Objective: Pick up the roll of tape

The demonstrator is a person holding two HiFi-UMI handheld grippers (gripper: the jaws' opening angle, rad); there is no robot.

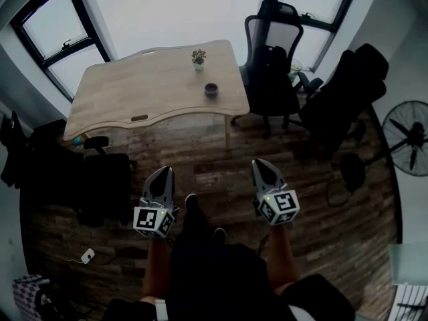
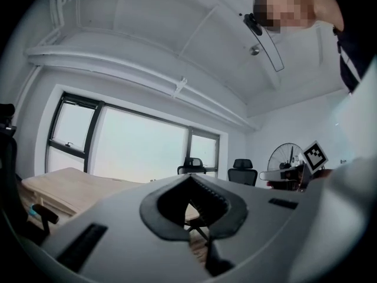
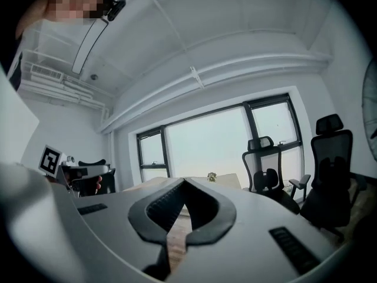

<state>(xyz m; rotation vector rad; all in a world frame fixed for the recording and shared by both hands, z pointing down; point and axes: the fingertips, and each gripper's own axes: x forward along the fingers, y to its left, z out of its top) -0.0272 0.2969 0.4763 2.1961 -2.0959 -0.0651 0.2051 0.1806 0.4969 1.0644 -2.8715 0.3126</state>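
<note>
Two claws: the grey left claw [image 1: 162, 172] and the grey right claw [image 1: 261, 164], each with a marker cube at its back, hang side by side over the floor, well short of the bench.
Left claw: narrow, jaws pressed together with the tips meeting and nothing between them.
Right claw: jaws together as well, tips touching, empty.
Roll of tape: the small dark round roll of tape [image 1: 211, 89] lies flat on the pale wooden bench with a wavy front edge [image 1: 134, 89], near its right front corner and well apart from both claws.
Plant: a small green plant in a pale pot [image 1: 198, 59] stands upright behind the roll, near it but not touching; the right gripper view shows it past the claw's tips.
Chairs: black high-backed office chairs [image 1: 271, 79] stand just right of the bench, with more dark seats farther right.
Fan: a black standing fan [image 1: 408, 138] is at the right edge.
Floor: dark wood-plank floor [image 1: 221, 166] runs under the claws, and a small white adapter with a cable [image 1: 87, 255] lies at lower left.
Windows: black-framed windows [image 1: 47, 25] stand behind the bench.
</note>
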